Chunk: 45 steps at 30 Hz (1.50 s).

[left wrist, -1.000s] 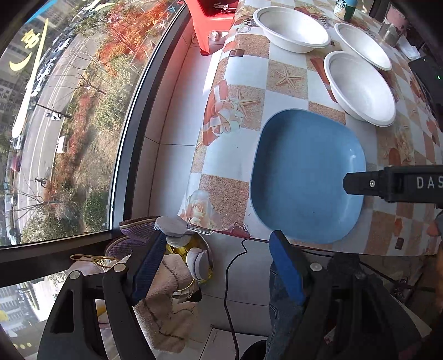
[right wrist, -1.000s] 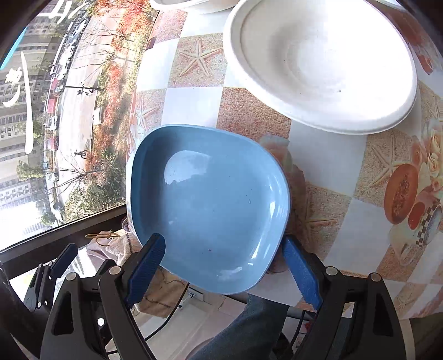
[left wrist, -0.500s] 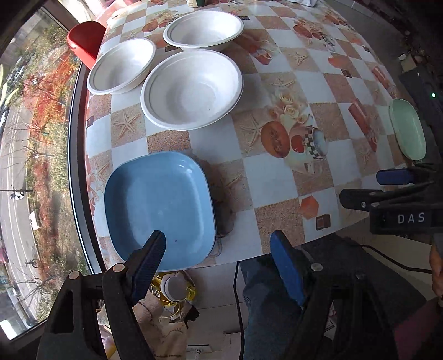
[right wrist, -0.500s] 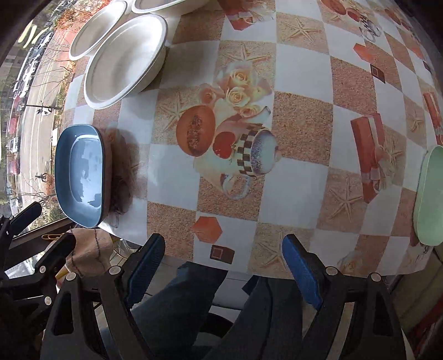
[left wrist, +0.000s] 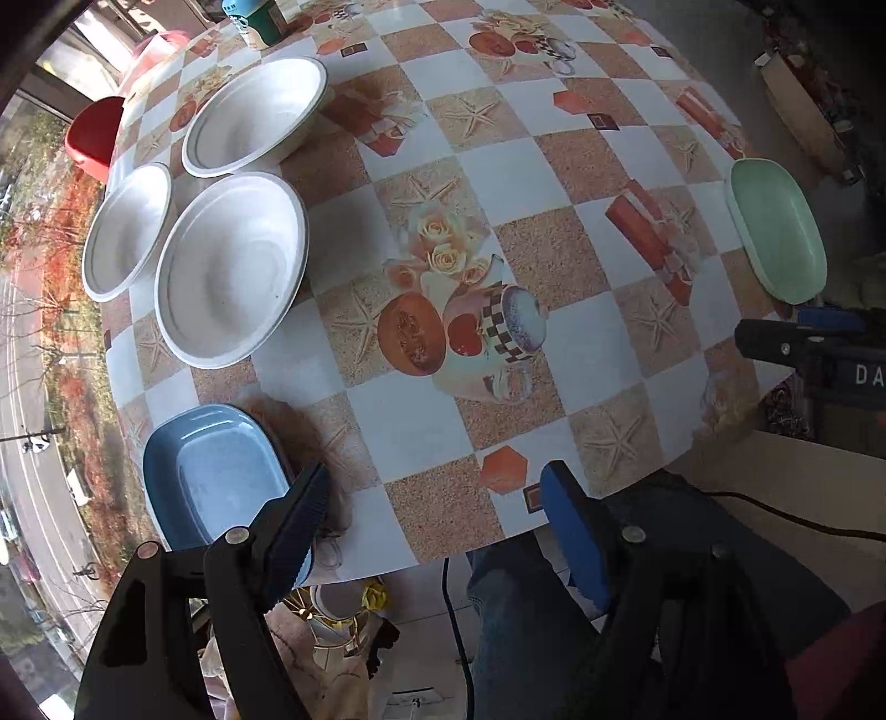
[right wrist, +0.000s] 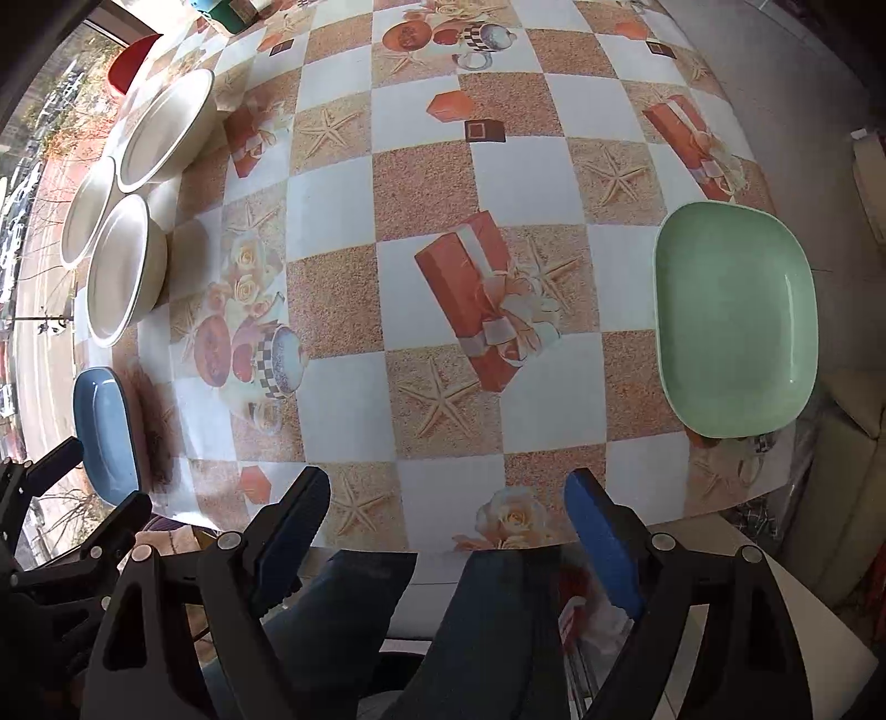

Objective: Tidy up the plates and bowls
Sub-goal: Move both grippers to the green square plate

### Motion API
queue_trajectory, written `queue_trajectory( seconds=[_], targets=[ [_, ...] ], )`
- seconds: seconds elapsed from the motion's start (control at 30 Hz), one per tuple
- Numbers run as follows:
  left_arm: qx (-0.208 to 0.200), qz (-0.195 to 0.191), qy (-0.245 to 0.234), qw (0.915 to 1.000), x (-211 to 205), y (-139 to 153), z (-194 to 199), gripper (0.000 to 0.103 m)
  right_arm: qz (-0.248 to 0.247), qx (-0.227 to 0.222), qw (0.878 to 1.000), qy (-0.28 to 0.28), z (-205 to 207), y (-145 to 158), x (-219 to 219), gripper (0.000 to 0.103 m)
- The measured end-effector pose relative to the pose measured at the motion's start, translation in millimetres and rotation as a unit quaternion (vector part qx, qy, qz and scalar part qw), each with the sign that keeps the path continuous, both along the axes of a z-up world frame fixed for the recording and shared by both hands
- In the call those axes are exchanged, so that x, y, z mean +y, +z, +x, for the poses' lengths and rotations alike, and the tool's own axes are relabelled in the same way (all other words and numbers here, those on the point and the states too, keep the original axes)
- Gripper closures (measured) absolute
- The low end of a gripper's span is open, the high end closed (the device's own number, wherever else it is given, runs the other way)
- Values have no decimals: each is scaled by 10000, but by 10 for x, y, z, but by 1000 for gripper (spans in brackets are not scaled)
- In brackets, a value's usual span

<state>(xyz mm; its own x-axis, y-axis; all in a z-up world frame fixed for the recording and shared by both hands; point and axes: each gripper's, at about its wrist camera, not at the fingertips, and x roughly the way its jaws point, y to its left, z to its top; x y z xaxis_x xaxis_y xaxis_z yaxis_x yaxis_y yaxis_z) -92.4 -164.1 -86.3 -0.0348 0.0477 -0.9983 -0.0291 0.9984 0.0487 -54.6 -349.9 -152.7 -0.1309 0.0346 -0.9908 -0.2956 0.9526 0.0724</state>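
Note:
A blue square plate lies at the table's near left corner, also seen as blue plate. Three white bowls sit close together at the left; the same bowls show in the right wrist view. A green square plate rests at the right edge, the green plate too. My left gripper hangs open over the near edge, right of the blue plate, holding nothing. My right gripper is open and empty above the near edge, left of the green plate.
The table wears a checked cloth with starfish and gift prints. A green-labelled cup and a red stool stand at the far left. A person's jeans-clad legs sit below the near edge. A window runs along the left.
Both grippers have swept rightward along the table's near edge, away from the blue plate, and rolled. The green plate has come into view. Both stay open and empty.

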Motion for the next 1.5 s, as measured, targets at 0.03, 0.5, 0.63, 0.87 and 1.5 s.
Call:
queue_trajectory(
  seconds=[0.03, 0.5, 0.63, 0.87, 1.5],
  targets=[
    [36, -3, -49, 10000, -54, -19, 32, 22, -14, 0, 9999, -100, 16, -7, -77, 15],
    [232, -323, -216, 9990, -1060, -215, 908, 22, -796, -335, 9909, -1035, 561, -56, -1445, 15],
    [132, -338, -175, 9992, -1383, -254, 1193, 22, -1016, -452, 9883, -1044, 742, -92, -1692, 15],
    [131, -388, 7, 9992, -1803, -459, 1548, 22, -1298, -626, 9867, -752, 989, -177, -1865, 15],
    [244, 32, -110, 9996, -2182, -1053, 1916, 20, -1923, -795, 9778, 245, 1201, -525, -1486, 15]
  ],
)
